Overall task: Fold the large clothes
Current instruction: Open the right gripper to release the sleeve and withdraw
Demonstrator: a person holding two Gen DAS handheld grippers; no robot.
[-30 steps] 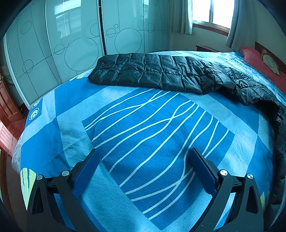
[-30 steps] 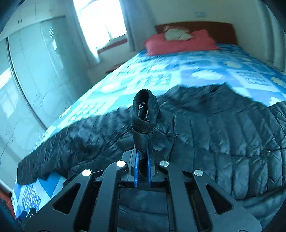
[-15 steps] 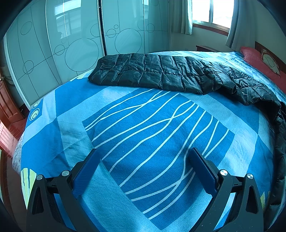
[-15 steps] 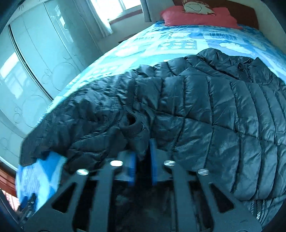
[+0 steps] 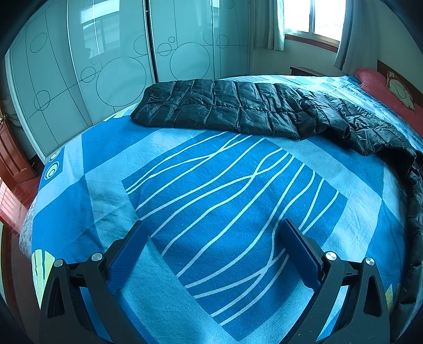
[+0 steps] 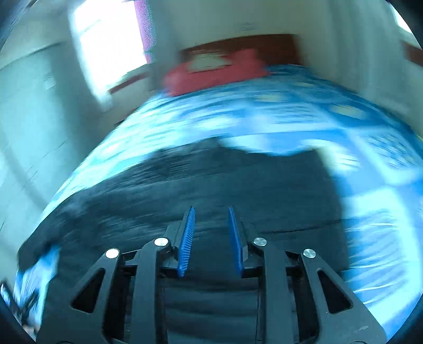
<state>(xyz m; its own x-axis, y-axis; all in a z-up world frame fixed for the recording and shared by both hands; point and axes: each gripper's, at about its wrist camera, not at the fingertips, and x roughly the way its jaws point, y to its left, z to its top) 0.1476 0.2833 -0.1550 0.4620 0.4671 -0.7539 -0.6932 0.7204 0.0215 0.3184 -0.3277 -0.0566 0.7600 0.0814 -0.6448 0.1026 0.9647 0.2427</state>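
no writing, brand or label legible in either view; right wrist view heavily motion-blurred.

bed [image 5: 211, 185]: largest item, fills both views. woven cotton-like cover in blue patches, light and dark, centre panel with thin white wavy lines; a ring motif at the left corner. flat, a few soft creases near the left edge.

wardrobe [image 5: 105, 66]: frosted sliding panels behind the bed, thin dark line work of circles and arcs, smooth and glossy.

down jacket [image 5: 238, 108]: black, quilted in rectangular baffles, slight sheen, puffy. lies on the far part of the bed, stretched from the left far corner across to the right edge, where it curves down along the rim of the left wrist view. in the right wrist view the down jacket [image 6: 211, 185] spreads just beneath and ahead of the gripper as a dark blurred mass.

window [image 5: 312, 18]: bright, pale curtains either side.

pillow [image 5: 375, 82]: red, at the headboard end, with a pale printed cushion on it; print not readable.

left gripper [image 5: 214, 232]: jaws spread wide, nothing between them, blue ribbed pads on black frames; hovers over bare bed cover, well apart from the jacket.

right gripper [image 6: 211, 214]: jaws parted by a narrow gap, blue toothed pads, no fabric visible between them; jacket directly below.
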